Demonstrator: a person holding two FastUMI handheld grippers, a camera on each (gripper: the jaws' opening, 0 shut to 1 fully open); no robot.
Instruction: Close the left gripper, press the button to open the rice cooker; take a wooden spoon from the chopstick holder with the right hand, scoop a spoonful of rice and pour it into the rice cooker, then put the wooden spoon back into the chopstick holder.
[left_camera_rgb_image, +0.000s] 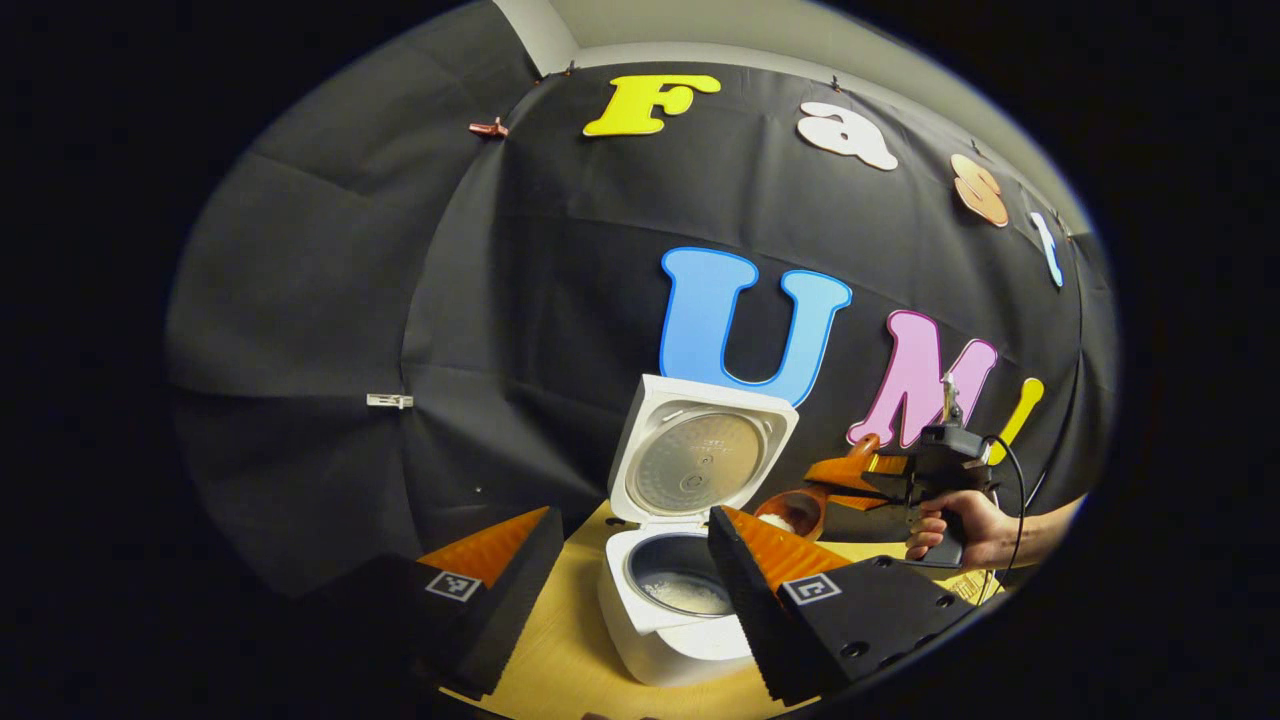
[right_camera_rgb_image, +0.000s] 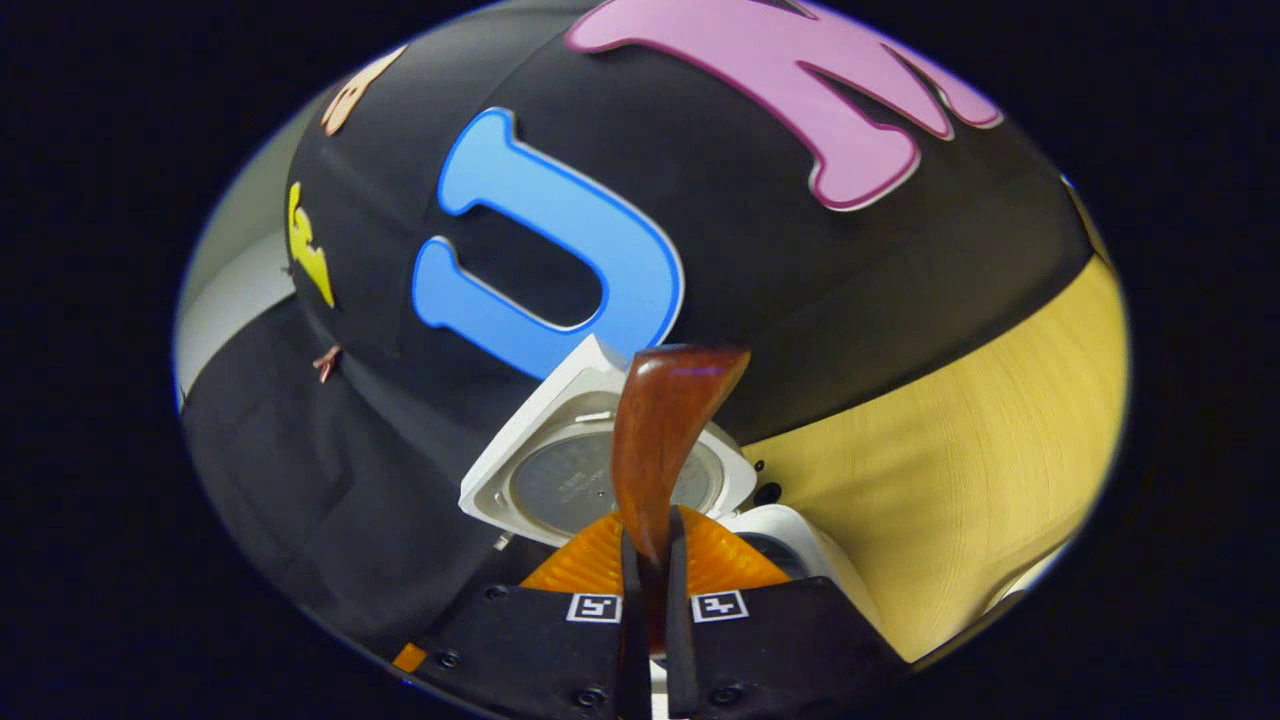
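The white rice cooker (left_camera_rgb_image: 655, 640) stands on the wooden table with its lid (left_camera_rgb_image: 700, 460) swung up. A thin layer of rice (left_camera_rgb_image: 695, 595) lies in its inner pot. My left gripper (left_camera_rgb_image: 632, 515) is open, one finger on each side of the cooker and apart from it. Just right of the pot, a hand holds my right gripper (left_camera_rgb_image: 845, 472), which is shut on a brown wooden spoon (left_camera_rgb_image: 795, 508) whose bowl carries white rice. In the right gripper view, the spoon (right_camera_rgb_image: 665, 420) rises from the shut right gripper (right_camera_rgb_image: 647, 540), with the open lid (right_camera_rgb_image: 560, 480) behind it.
The light wooden table (right_camera_rgb_image: 960, 470) stretches to the right of the cooker body (right_camera_rgb_image: 800, 535) in the right gripper view. Black cloth closes off the back and left. A cable (left_camera_rgb_image: 1015, 500) hangs from the right gripper near the hand (left_camera_rgb_image: 985, 535).
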